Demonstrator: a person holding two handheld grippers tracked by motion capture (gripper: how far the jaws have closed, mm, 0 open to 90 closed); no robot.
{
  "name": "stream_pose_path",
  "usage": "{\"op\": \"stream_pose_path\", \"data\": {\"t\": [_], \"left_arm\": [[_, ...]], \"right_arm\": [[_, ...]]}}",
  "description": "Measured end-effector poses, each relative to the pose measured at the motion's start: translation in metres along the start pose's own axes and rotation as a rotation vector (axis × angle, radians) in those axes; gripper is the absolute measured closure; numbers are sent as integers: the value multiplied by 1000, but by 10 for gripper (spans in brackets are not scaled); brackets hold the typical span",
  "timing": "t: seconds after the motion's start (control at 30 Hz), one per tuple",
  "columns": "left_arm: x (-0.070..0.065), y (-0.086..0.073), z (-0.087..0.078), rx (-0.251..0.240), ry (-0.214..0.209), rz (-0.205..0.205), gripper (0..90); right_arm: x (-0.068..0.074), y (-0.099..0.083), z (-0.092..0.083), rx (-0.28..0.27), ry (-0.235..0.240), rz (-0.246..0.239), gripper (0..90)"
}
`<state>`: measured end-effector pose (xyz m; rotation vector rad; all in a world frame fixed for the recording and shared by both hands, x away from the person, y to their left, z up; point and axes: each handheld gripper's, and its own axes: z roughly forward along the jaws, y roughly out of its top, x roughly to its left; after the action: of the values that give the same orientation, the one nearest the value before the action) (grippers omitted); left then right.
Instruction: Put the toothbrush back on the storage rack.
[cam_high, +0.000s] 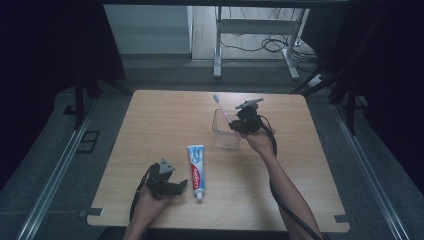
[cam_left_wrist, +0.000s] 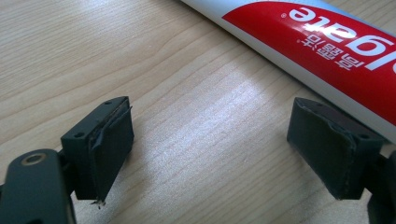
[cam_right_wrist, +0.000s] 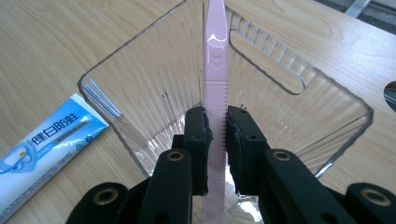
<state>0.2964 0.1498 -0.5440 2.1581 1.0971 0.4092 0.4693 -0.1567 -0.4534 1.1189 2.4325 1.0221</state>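
1. Your right tongs (cam_right_wrist: 215, 135) clenched on pink toothbrush (cam_right_wrist: 215, 70), handle in clear cup (cam_high: 226, 131), long axis steep, head up and away.
2. Left tongs (cam_left_wrist: 210, 154) released, just beside toothpaste (cam_left_wrist: 322, 42) on bench (cam_high: 165, 120).

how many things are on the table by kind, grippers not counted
toothbrush, pink, held in the right gripper over the clear container: 1
clear plastic container: 1
toothpaste tube, lying flat beside the open left gripper: 1
total: 3
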Motion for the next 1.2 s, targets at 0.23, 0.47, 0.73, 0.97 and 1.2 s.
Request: {"op": "stream_pose_path", "data": {"t": [0.23,0.47,0.73,0.97,1.2], "left_arm": [[0,0,0,-2,0,-2,146],[0,0,0,0,0,0,147],[0,0,0,-3,1,-3,147],[0,0,0,1,0,1,147],[0,0,0,-3,2,-4,147]], "right_arm": [[-3,-4,2,17,0,6,784],[-5,-4,1,43,1,8,781],[-5,-4,4,95,10,0,773],[-5,-4,6,112,9,2,776],[-5,-3,6,124,16,1,757]]}}
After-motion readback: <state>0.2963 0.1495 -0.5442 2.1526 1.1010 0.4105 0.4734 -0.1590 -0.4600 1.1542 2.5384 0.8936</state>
